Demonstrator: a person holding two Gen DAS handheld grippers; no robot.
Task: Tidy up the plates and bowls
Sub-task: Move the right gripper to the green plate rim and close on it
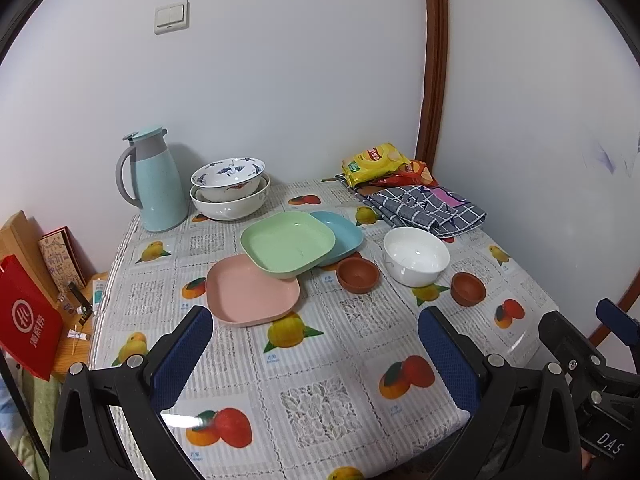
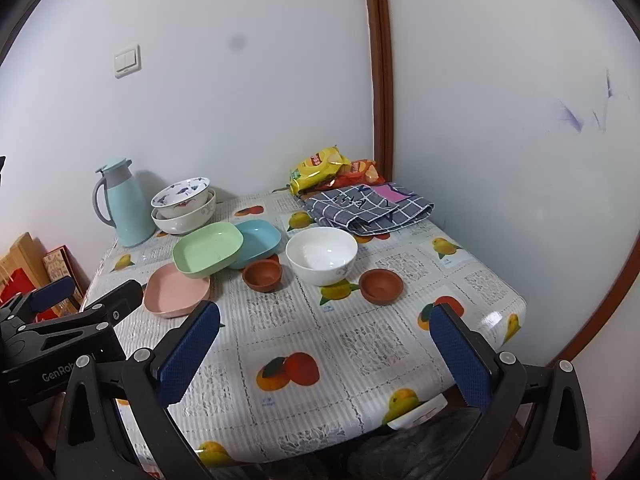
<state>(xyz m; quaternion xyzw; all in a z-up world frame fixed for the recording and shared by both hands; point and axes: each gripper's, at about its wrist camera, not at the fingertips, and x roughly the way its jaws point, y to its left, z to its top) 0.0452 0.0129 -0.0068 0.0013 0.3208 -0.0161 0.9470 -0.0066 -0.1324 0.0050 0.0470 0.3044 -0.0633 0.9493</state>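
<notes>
Already precarious, the green plate (image 1: pixel 287 242) leans across the pink plate (image 1: pixel 251 292) and blue plate (image 1: pixel 340 234); a careless lift probably slides it. Smaller clay cups (image 2: pixel 262 274) could get knocked. Left gripper (image 1: pixel 316 356) and right gripper (image 2: pixel 326 354) hang wide apart, holding nothing.

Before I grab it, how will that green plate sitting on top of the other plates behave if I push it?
The green plate rests tilted across the pink plate and the blue plate, so a push would probably rock it or slide it off. It looks like thin plastic, likely light and unlikely to shatter. Its glossy surface may be slippery between the pads.
</notes>
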